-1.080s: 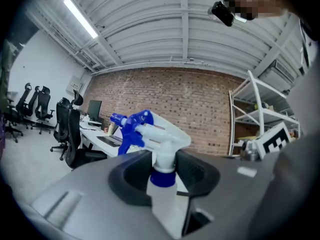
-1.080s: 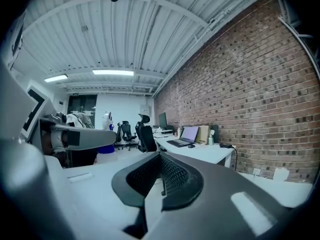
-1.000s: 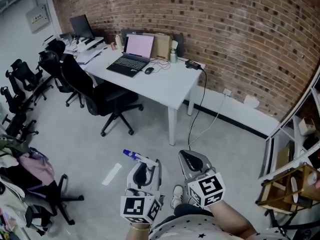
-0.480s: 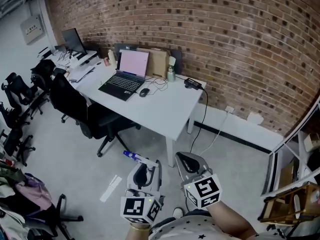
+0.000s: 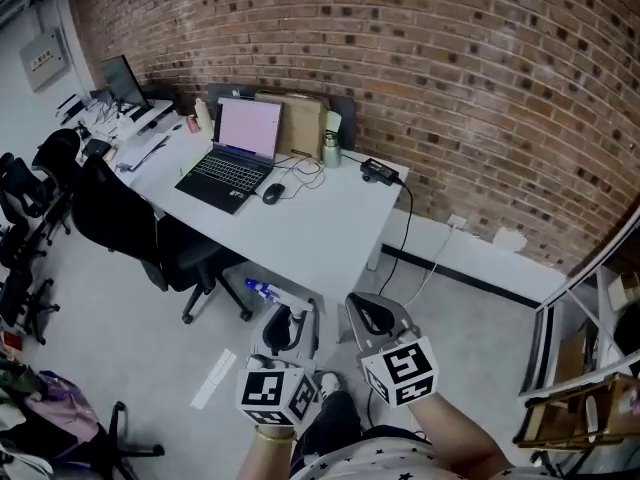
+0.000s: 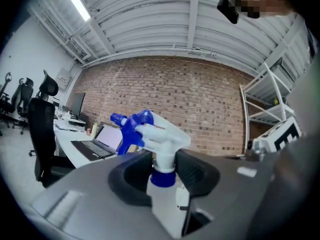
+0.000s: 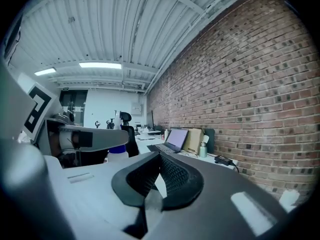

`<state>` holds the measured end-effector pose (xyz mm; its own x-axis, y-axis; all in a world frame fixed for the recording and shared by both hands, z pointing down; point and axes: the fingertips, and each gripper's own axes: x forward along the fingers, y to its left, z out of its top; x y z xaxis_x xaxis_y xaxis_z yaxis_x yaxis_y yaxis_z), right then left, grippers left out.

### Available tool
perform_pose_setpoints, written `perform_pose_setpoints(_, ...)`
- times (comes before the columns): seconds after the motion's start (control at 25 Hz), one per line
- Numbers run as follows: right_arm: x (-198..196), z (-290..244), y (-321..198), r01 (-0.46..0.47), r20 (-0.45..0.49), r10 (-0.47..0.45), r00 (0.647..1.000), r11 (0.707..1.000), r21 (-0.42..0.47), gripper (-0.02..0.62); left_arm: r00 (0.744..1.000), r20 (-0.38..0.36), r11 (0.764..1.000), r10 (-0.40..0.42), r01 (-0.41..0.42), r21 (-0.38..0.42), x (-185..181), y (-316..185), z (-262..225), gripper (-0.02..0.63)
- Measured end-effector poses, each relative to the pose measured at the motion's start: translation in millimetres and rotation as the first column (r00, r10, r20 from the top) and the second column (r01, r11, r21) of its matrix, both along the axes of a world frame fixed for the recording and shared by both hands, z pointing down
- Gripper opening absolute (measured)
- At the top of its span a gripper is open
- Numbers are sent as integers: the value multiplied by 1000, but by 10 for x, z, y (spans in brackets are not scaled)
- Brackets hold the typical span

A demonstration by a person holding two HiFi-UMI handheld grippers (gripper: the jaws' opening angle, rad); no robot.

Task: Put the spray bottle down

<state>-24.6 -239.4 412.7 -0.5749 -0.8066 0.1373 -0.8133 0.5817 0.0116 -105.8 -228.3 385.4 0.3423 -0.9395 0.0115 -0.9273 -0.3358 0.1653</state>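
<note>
left tongs (image 6: pixel 162 165) clamped on the spray bottle (image 6: pixel 161 134) by its neck, right tongs (image 7: pixel 160 160) pinched together, empty. White desk (image 5: pixel 330 218) just ahead of both; neck-only grip, so it could tip on landing

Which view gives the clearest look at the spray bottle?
The left gripper view: the spray bottle is clamped at the neck in the tongs of the left gripper, blue trigger head fully visible. The head view shows only its blue nozzle; the right gripper view, a sliver of its body.

Tongs: left tongs (image 5: pixel 289 318) and right tongs (image 5: pixel 368 311), grey shells, black ribbed pads (image 7: pixel 177 176)
Cubes (image 5: pixel 402 370): white, black square markers
Shirt (image 5: pixel 372 461): white, black stars
</note>
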Motion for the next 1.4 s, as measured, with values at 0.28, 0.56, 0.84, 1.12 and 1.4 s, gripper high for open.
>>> perform_pose_setpoints(0.28, -17, 66, -719, -29, -13, 29, 999, 999, -12, -3, 999, 27, 1000, 23, -24, 19, -8, -881, 28, 140)
perform_pose_setpoints(0.56, -19, 100, -1513, -60, -35, 59, 998, 998, -29, -3, 999, 39, 999, 36, -36, 15, 7, -1819, 141, 140)
perform_pose_setpoints(0.84, -34, 166, -2322, -79, -43, 76, 996, 995, -59, -3, 998, 40, 998, 56, -56, 0, -15, -2661, 279, 140)
perform_pose_setpoints(1.12, -52, 290, -2792, -74, -50, 69, 996, 992, -98, -3, 998, 37, 999, 52, -51, -9, -18, -3159, 428, 140)
perform_pose_setpoints(1.4, -90, 330, -3009, -66, -29, 64, 998, 992, -109, -3, 996, 67, 997, 67, -64, -40, -8, -3275, 434, 141)
